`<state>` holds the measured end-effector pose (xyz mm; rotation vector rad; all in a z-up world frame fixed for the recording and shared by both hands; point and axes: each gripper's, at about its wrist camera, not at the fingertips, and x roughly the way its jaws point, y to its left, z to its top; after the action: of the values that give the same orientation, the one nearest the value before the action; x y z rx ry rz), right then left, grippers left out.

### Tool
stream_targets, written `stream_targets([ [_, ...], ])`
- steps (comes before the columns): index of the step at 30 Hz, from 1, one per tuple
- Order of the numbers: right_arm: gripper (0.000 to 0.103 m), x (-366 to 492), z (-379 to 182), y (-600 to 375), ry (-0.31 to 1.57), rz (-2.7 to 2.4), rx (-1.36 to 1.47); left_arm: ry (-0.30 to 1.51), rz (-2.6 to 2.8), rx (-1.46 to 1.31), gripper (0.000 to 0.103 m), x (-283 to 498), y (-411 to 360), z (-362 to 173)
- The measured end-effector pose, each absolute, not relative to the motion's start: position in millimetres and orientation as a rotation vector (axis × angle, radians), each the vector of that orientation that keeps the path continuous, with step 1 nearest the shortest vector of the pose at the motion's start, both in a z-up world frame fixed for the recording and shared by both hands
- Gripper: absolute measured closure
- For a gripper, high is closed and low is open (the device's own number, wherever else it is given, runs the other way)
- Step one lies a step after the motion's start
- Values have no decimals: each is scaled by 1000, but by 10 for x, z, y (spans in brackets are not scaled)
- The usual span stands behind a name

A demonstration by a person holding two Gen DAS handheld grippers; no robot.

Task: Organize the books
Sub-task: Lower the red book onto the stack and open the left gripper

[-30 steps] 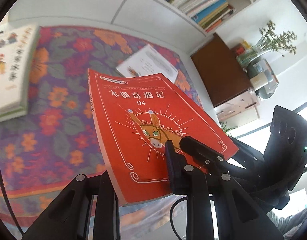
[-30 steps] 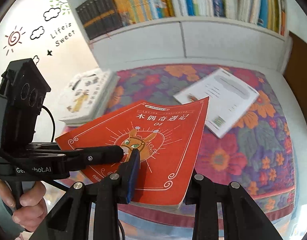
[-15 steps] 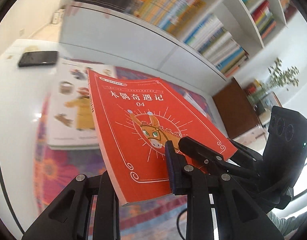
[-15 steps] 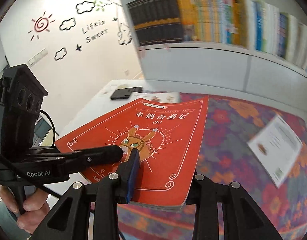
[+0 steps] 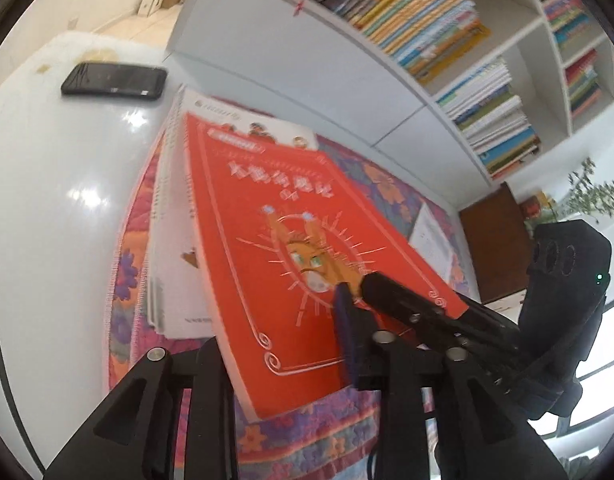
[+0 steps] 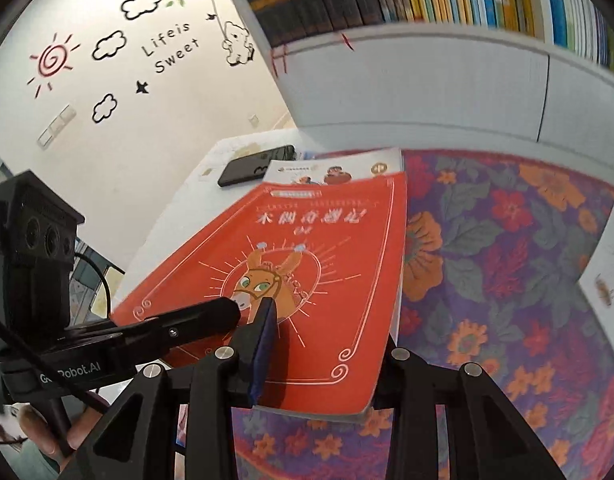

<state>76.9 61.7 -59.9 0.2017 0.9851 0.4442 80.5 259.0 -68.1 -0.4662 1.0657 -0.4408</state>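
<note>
A red book [image 5: 267, 240] [image 6: 327, 260] with a donkey on its cover lies tilted over a stack of white books [image 5: 175, 240] [image 6: 331, 168] at the left end of the floral cloth [image 6: 507, 260]. My left gripper [image 5: 275, 320] [image 6: 227, 312] has the book's near-left corner between its jaws. Those jaws are opening, and the blue pad no longer looks pressed on the cover. My right gripper [image 6: 331, 332] [image 5: 387, 284] is shut on the near edge, blue pad on the donkey, the other finger below.
A black phone [image 5: 115, 80] [image 6: 255, 164] lies on the white tabletop beyond the stack. A white booklet [image 6: 607, 272] lies further right on the cloth. A full bookshelf [image 5: 427, 20] stands behind, with a brown cabinet [image 5: 503, 240] to the right. A hand [image 6: 39, 436] holds the left gripper.
Both grippers have carried the red book left across the cloth, from beside the white booklet to over the white stack. The book now sits looser in the left gripper.
</note>
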Motion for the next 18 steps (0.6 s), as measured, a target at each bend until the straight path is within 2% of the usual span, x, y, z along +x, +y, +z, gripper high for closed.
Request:
stream_targets([
  [6, 68, 999, -766, 627, 1027, 412, 227, 1107, -428, -488, 73, 978, 2686, -869],
  [12, 68, 1087, -846, 811, 1031, 406, 131, 1131, -398, -522, 73, 1059, 2786, -1003],
  [16, 68, 1147, -905, 755, 1056, 407, 184, 1134, -365, -508, 73, 1045, 2836, -1000],
  [18, 64, 1169, -925, 711, 1069, 393, 200, 1126, -321, -469, 75, 1010, 2870, -964],
])
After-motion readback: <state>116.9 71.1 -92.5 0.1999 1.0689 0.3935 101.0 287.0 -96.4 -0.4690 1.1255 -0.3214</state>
